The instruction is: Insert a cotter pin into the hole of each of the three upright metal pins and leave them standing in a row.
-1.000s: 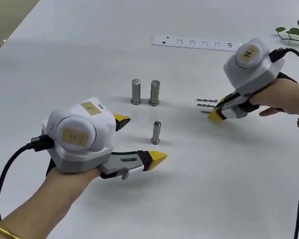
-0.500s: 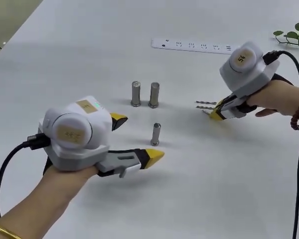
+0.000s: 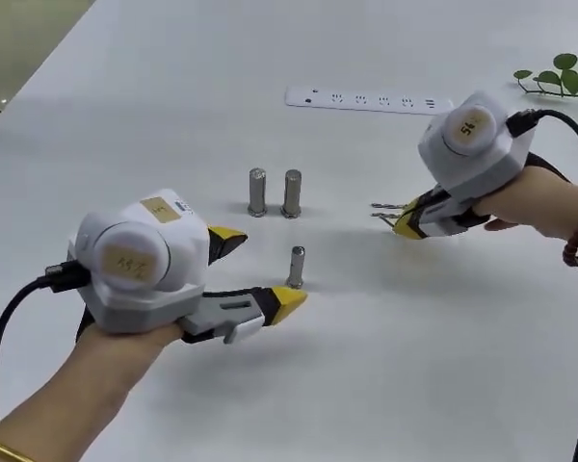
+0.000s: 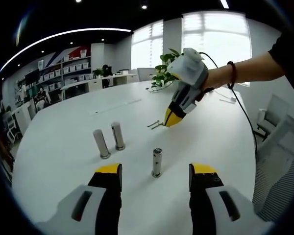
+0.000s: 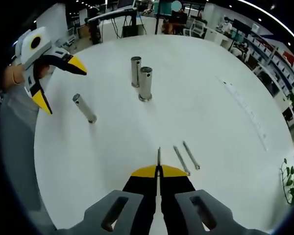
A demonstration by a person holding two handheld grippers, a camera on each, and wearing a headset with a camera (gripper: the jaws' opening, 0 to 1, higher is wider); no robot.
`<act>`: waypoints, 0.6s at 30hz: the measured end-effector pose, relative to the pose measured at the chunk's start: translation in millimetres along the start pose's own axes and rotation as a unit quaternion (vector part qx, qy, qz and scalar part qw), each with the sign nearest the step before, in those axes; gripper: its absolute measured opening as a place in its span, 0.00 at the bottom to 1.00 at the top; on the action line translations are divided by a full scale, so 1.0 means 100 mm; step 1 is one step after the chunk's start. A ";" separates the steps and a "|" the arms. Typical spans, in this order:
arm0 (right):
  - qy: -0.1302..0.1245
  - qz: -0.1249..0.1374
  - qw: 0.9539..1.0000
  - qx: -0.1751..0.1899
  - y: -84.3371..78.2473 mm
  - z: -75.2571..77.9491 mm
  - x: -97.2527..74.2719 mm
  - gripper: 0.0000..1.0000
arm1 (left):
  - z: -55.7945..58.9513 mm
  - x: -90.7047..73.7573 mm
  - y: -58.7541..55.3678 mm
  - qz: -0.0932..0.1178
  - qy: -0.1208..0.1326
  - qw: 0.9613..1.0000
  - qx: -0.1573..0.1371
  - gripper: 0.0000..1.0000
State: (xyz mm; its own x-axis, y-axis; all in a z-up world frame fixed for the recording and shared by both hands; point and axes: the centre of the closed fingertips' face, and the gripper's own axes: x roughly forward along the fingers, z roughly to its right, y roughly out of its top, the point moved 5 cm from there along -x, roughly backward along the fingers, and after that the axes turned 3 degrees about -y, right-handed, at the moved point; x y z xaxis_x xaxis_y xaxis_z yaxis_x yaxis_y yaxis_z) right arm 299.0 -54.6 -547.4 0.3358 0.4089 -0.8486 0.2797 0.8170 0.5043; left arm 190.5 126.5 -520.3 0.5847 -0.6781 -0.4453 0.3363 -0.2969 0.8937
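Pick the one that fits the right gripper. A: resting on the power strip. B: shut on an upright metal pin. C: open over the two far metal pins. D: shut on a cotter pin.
D: the right gripper has its fingers together, a thin cotter pin sticking out between them.

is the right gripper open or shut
Shut: on the right gripper, the yellow tips meet around a thin metal cotter pin sticking out ahead.

Left gripper (image 4: 156, 171) jaws are wide apart, one metal pin (image 4: 157, 162) upright just ahead between them, two more pins (image 4: 102, 144) off left, right gripper (image 4: 170, 119) tip down by the cotter pins (image 4: 155, 125).
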 end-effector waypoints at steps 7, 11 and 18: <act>0.004 0.034 0.999 -0.032 0.13 -0.26 -0.19 0.00 | 0.05 -0.04 0.10 0.011 -0.008 1.000 0.002 0.47; 0.011 0.051 0.997 -0.052 0.19 -0.42 -0.28 0.00 | 0.10 -0.05 0.09 0.000 -0.015 1.000 0.001 0.44; 0.018 0.083 0.991 -0.104 0.29 -0.66 -0.40 0.00 | 0.18 -0.08 0.10 -0.001 -0.023 1.000 -0.003 0.37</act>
State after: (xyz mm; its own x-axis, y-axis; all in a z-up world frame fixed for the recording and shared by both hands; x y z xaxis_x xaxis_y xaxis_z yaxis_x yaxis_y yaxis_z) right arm 234.5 -20.5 -509.0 0.3292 0.5560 -0.7632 0.0301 0.8017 0.5970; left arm 176.1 117.0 -507.3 0.5490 -0.7083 -0.4438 0.3415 -0.2946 0.8925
